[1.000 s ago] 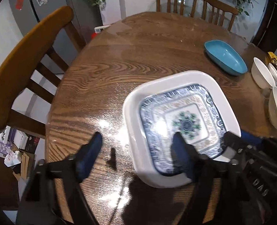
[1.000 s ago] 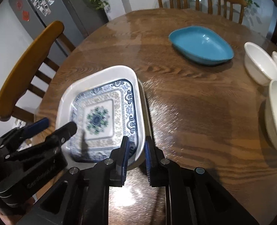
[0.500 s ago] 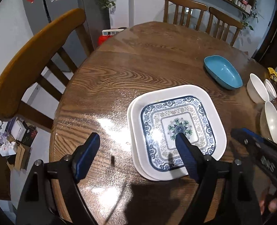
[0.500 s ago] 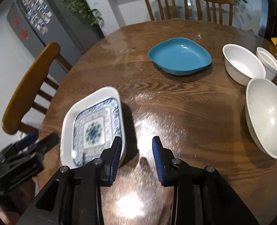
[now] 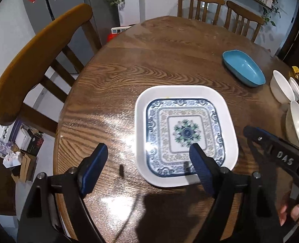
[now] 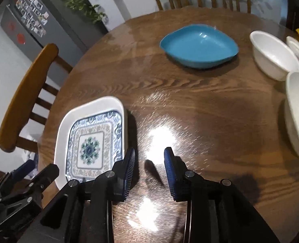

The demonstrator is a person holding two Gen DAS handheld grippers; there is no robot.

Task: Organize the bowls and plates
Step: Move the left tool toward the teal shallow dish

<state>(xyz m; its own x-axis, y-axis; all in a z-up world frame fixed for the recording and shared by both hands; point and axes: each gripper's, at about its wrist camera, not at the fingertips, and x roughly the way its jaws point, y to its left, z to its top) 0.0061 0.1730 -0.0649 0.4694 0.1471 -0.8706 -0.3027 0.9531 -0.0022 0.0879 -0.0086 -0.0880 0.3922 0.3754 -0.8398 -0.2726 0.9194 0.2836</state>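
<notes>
Desk [image 5: 149,64]: round, glossy grained wood.
Plate [image 5: 185,133]: square, patterned, on white plate [image 5: 228,121].
Left hand-held gripper [image 5: 149,162]: wide open, empty.
Right hand-held gripper [image 6: 149,162]: partly open, empty.

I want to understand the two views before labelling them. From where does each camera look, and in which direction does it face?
Left wrist: sits on the left hand-held gripper, open, looking down over the patterned plate; its own blue fingers show, and the person's fingertips low right.
Right wrist: sits on the right hand-held gripper, open, facing across the table to the blue dish; its own fingers show.
Shared: plate, blue dish, white bowls, and each view sees the other gripper.
</notes>
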